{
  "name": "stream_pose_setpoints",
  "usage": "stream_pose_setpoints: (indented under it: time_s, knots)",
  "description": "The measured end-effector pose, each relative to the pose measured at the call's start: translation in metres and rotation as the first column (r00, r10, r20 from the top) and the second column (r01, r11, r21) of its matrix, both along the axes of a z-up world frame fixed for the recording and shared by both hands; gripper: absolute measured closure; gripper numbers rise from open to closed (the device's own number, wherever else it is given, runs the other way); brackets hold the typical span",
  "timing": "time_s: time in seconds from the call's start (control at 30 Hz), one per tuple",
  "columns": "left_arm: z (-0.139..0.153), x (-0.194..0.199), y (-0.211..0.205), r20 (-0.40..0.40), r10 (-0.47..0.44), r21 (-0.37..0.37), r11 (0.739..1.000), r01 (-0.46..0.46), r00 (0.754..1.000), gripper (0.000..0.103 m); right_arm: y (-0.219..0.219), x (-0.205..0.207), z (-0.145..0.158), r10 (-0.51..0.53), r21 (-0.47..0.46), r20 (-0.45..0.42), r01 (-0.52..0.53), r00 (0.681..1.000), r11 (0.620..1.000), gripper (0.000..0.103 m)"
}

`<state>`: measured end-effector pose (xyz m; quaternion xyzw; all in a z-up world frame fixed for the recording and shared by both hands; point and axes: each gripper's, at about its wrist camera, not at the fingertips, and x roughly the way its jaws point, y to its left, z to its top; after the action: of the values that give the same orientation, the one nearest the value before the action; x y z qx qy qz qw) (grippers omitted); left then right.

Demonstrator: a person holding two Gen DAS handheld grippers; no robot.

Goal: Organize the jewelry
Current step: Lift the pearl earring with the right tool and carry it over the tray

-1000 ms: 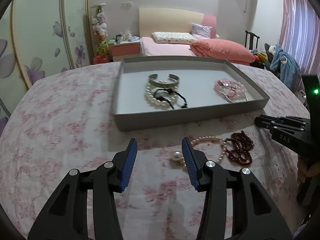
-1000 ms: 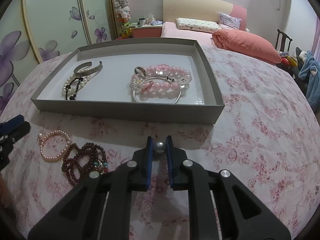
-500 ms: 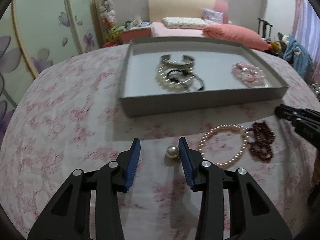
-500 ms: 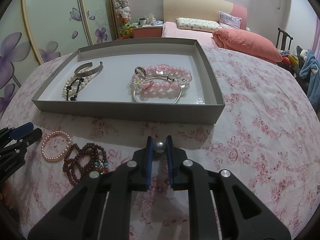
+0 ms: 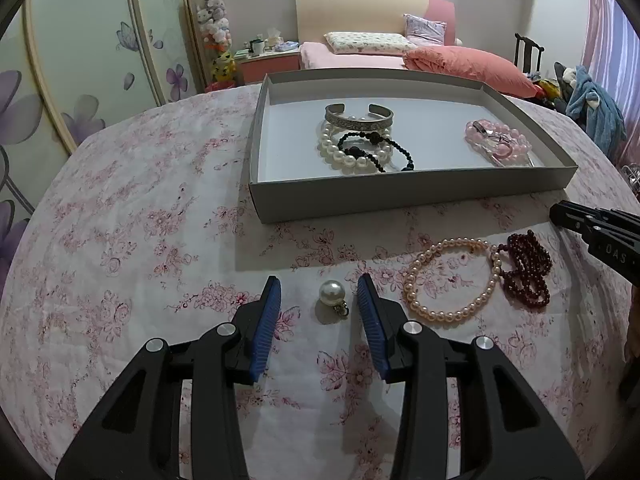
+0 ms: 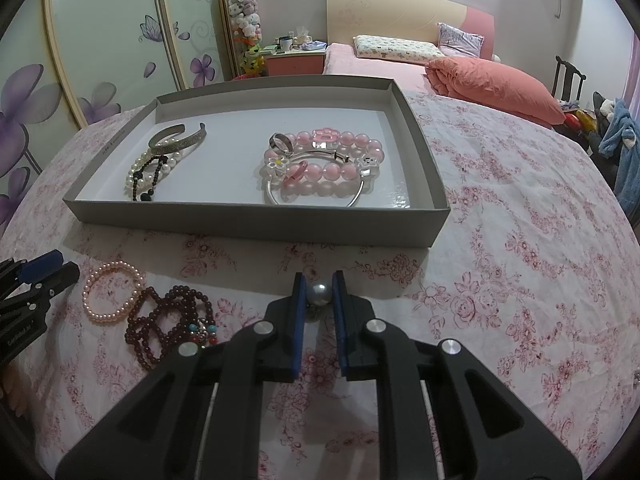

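Observation:
A grey tray on the floral cloth holds a silver cuff, white pearl and black bead bracelets, and a pink bead bracelet with rings. My left gripper is open, its jaws either side of a white pearl earring lying on the cloth. My right gripper is shut on a grey pearl earring, held just above the cloth in front of the tray.
A pink pearl bracelet and a dark red bead string lie on the cloth between the grippers. A bed and wardrobe doors stand behind the table.
My left gripper has moved left, away from the bracelets, until the white pearl earring sits between its open jaws. My right gripper has stayed still, holding the grey pearl earring.

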<state>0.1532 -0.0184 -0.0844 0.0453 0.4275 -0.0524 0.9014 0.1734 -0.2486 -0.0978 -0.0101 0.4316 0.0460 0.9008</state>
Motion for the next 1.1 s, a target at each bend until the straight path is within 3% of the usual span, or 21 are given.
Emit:
stream_pose_setpoints:
  time_s: [0.17, 0.27, 0.67, 0.83, 1.1]
  knots:
    - [0.0, 0.001, -0.001, 0.002, -0.002, 0.003, 1.0, 0.002, 1.0, 0.08, 0.006, 0.0, -0.001, -0.001, -0.03, 0.002, 0.001, 1.0, 1.0, 0.089]
    - [0.0, 0.002, -0.002, 0.003, 0.004, 0.011, 1.0, -0.004, 1.0, 0.084, 0.012, -0.001, -0.001, -0.006, -0.055, 0.005, 0.007, 1.0, 0.998, 0.089]
    - [0.0, 0.003, -0.006, 0.006, 0.014, 0.038, 0.999, -0.014, 1.0, 0.087, 0.01, 0.001, -0.002, -0.064, -0.025, 0.001, 0.064, 0.998, 0.998, 0.088]
    - [-0.001, 0.002, -0.008, 0.008, 0.013, 0.053, 0.999, -0.014, 1.0, 0.087, 0.002, 0.001, -0.002, -0.073, 0.03, -0.004, 0.073, 0.997, 0.997, 0.088]
    - [-0.002, 0.002, -0.012, 0.014, 0.013, 0.09, 0.996, -0.014, 1.0, 0.087, 0.005, 0.0, -0.002, -0.073, -0.002, -0.001, 0.073, 0.997, 0.997, 0.088]
